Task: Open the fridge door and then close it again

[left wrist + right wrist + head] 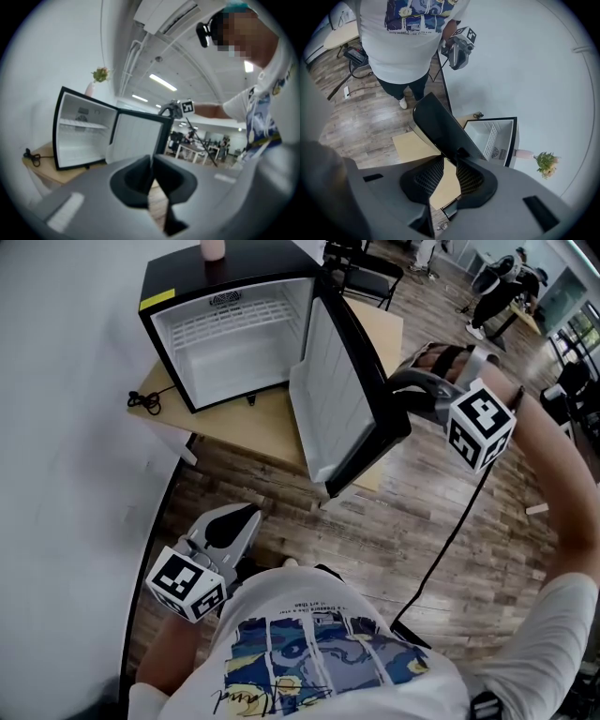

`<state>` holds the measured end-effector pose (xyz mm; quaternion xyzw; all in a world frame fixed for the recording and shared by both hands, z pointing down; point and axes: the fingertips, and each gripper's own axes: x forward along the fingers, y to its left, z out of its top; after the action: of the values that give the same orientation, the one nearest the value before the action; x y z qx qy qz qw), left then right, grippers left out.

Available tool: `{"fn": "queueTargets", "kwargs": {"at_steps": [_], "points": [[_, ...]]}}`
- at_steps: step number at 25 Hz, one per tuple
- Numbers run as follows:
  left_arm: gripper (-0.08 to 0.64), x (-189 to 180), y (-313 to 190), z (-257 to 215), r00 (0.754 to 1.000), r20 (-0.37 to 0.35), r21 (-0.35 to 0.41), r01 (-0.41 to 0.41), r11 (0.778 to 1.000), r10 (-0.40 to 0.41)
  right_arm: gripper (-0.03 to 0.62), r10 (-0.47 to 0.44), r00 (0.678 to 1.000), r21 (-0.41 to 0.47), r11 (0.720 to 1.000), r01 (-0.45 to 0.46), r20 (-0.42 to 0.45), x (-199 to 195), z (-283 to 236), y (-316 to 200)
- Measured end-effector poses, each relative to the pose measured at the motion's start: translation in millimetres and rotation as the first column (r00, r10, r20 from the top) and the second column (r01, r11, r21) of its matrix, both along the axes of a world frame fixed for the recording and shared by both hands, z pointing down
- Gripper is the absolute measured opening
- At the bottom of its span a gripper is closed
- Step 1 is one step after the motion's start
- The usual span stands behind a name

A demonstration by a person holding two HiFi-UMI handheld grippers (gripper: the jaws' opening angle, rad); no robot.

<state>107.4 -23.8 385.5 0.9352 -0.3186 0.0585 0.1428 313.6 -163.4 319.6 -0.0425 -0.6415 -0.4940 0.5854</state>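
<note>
Head view first: the mini fridge [234, 334] sits on a low wooden table [253, 427] against the wall, and the fridge door [352, 390] is swung wide open, sticking out toward the person. The right gripper [408, 390] is right up at the door's free edge, on the black outer side, with its marker cube [481, 425] facing the camera. The left gripper [242, 517] hangs low by the person's hip, well apart from the fridge, over the wood floor. There's a pink vase [213, 247] on top of the fridge and a cable [142, 400] coiled on the table beside it.

Left gripper view: its jaws are pressed together with nothing in them. It looks roughly level at the fridge from a distance, so you get the white inside with its shelf and the door's white liner. You also see the plant [100, 74] up in the vase, which the head view cuts off.

Right gripper view: this is the one that actually shows the grip. The door's black edge runs down between the two ribbed pads and they're clamped on it, with the table showing in the gap below. Behind the door sits the open fridge, and farther back the person's white t-shirt [401, 42].
</note>
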Motion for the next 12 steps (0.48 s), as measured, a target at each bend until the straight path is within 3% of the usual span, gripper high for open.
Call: {"fn": "queueTargets", "kwargs": {"at_steps": [12], "points": [[0.025,-30.4,-4.6,2.3,0.998,-0.017,-0.005,0.056,0.998,-0.056,0.063,-0.029,0.999,-0.067,0.997,0.032,0.041,-56.6,-2.0,3.8]]}}
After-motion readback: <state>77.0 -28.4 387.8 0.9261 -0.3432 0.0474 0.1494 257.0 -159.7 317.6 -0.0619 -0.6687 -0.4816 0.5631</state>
